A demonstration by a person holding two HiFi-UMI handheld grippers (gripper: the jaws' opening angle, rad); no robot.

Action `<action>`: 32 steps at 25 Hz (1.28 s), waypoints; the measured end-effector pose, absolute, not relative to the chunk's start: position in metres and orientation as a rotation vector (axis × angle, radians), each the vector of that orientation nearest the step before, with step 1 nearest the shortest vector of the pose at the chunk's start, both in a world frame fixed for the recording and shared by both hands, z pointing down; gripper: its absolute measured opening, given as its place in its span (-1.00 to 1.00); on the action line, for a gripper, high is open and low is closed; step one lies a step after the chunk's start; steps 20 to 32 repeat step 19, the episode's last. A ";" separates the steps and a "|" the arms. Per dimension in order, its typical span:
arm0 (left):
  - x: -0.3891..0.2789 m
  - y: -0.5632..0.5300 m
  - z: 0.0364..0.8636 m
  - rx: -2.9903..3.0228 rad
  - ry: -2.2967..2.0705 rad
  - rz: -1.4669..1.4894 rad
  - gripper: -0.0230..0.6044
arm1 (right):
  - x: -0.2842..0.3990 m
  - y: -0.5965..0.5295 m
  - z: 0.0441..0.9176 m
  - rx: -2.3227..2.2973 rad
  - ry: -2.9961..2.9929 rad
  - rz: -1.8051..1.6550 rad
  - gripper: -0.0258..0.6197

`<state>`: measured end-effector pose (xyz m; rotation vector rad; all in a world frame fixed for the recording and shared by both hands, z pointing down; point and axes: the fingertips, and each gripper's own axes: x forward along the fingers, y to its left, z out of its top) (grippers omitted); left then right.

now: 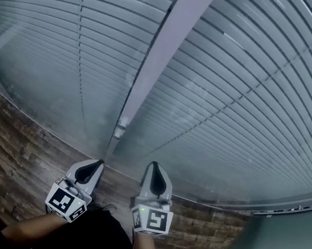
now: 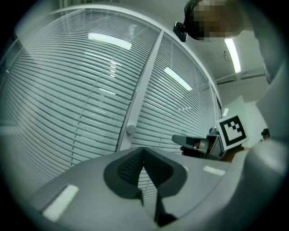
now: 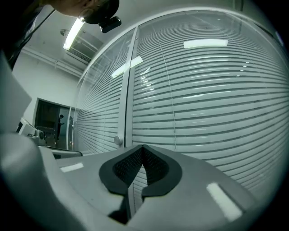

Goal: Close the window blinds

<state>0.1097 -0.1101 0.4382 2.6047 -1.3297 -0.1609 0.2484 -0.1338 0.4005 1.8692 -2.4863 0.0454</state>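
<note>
Facing the window blinds [image 1: 234, 103] right ahead, the left gripper [image 1: 98, 163] and right gripper [image 1: 153, 165] are squeezed together, pinching nothing. I think one must open and grab the small knob [image 1: 121, 126] on the frame [image 1: 160, 52] next.

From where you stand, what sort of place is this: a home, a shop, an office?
Most likely an office or lab. Tall slatted blinds cover glass wall panels, a long ceiling strip light runs overhead, and the wood-pattern floor looks commercial.
</note>
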 end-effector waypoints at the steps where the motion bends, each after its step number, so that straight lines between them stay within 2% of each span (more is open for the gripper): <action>1: 0.110 -0.109 0.438 2.607 -1.340 -0.159 -0.93 | 0.247 -0.132 0.403 1.859 -2.489 0.048 -0.92; 32: 0.130 -0.109 0.431 2.656 -1.380 -0.166 -0.93 | 0.236 -0.118 0.407 1.801 -2.535 -0.030 -0.92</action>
